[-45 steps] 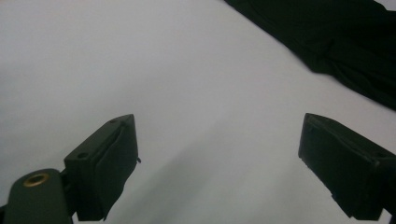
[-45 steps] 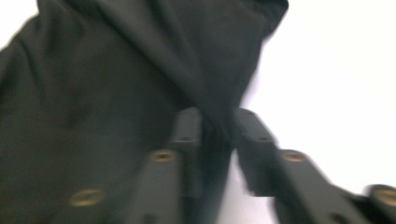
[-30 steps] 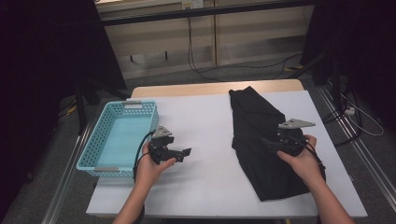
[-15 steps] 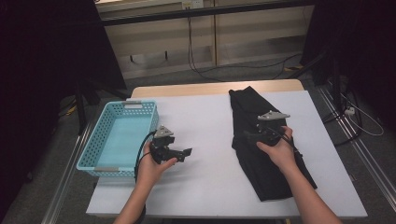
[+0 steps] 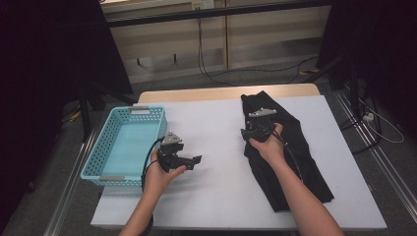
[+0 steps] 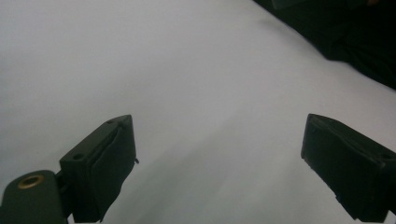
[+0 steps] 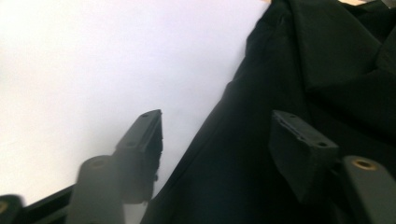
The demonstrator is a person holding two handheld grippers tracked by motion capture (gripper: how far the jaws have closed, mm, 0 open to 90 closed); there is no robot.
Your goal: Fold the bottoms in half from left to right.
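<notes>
A black garment (image 5: 301, 147) lies lengthwise on the right half of the white table (image 5: 216, 118). My right gripper (image 5: 247, 133) is at the garment's left edge, low over it. In the right gripper view its jaws (image 7: 215, 116) straddle that edge, one jaw over bare table and the other over the black cloth (image 7: 327, 70). They have just been closing but stand apart, the cloth edge between them unpinched. My left gripper (image 5: 195, 161) hovers over bare table beside the basket, its jaws (image 6: 217, 121) wide open and empty, with the garment (image 6: 355, 42) far off.
A light blue plastic basket (image 5: 135, 109) with nothing in it stands at the table's left edge, close to my left hand. Bare white table lies between the two grippers. Cables trail on the floor beyond the table's far edge.
My right hand has moved left across the garment, from its right side to its left edge, and a little farther from me. The left hand has stayed where it was.
</notes>
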